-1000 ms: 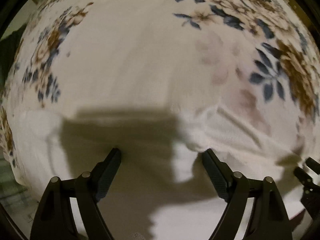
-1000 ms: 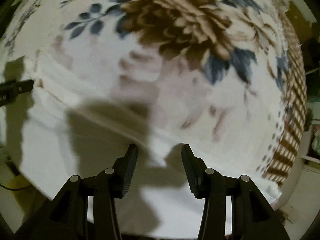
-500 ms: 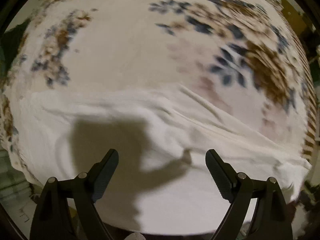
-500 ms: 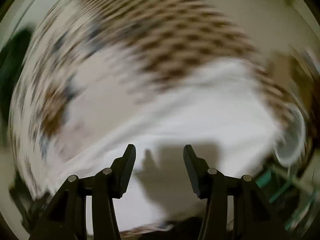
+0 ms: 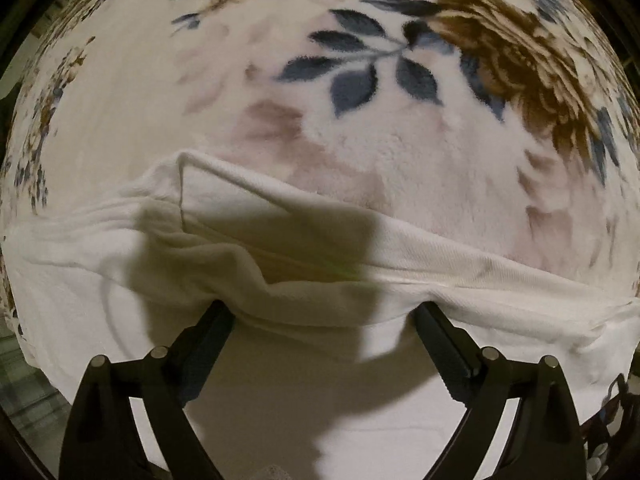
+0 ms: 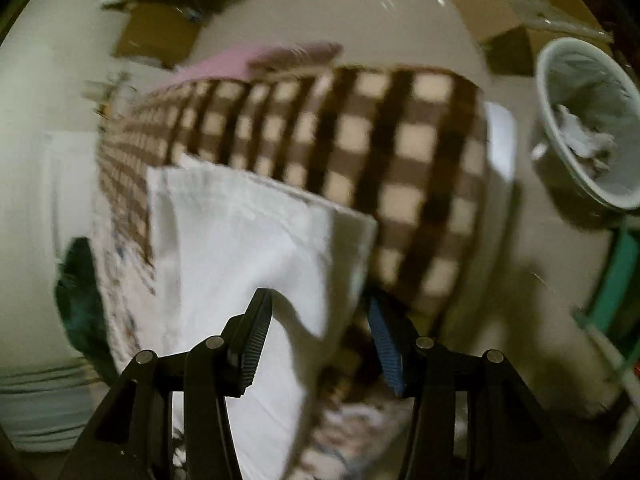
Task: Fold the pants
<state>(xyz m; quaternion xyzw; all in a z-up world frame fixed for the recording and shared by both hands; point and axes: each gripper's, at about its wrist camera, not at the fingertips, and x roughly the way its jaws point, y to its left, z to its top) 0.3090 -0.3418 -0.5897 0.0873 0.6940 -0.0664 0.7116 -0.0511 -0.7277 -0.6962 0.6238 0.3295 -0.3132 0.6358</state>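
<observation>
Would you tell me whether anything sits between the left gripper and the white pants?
Nothing visible does. The left gripper stands open right at a raised fold of the white pants, which lie on the floral blanket.

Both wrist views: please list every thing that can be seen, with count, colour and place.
pants: one, white, spread on the blanket; leg end near the checked border
floral blanket: one, cream with blue and brown flowers, under the pants
checked border: one, brown and cream, blanket edge
bin: one, pale, on the floor, right, crumpled paper inside
cardboard boxes: several, brown, on the floor behind
left gripper: one, black, jaws open over a fold
right gripper: one, black, jaws open over the pants
</observation>
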